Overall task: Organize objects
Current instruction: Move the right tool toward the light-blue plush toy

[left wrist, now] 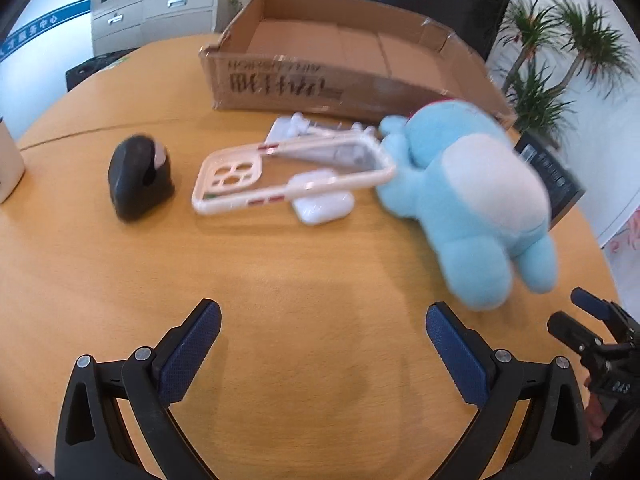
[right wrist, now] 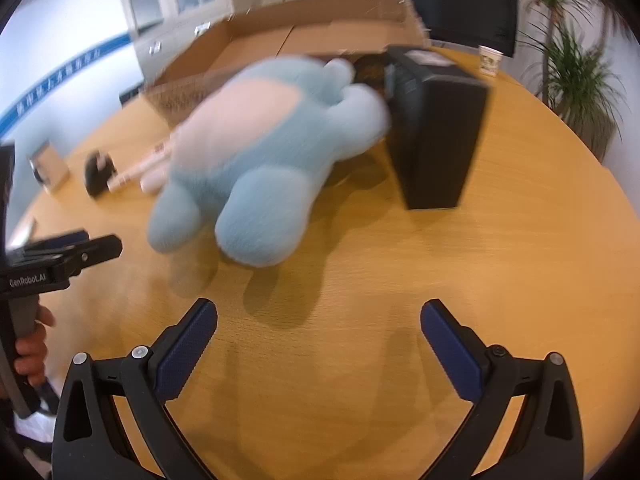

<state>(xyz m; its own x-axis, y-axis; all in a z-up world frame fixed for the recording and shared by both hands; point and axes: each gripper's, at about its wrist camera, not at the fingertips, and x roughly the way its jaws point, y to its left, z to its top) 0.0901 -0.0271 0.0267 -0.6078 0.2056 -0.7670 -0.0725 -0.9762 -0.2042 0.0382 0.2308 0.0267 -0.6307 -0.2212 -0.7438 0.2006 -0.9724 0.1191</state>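
Office tabletop point(left wrist: 320, 300): nothing appears packed yet. Cardboard box point(left wrist: 320, 40) sits empty; before it lie plush toy point(left wrist: 472, 200), phone case point(left wrist: 288, 172), earbuds case point(left wrist: 324, 206) and black mouse point(left wrist: 138, 178). Left gripper point(left wrist: 323, 344) and right gripper point(right wrist: 319, 342) are both spread, holding nothing.

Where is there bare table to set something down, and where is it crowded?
Bare wood lies between the open left gripper and the phone case, and between the open right gripper and the blue plush toy. The cardboard box floor looks bare. It is crowded around the earbud case, black mouse and black box.
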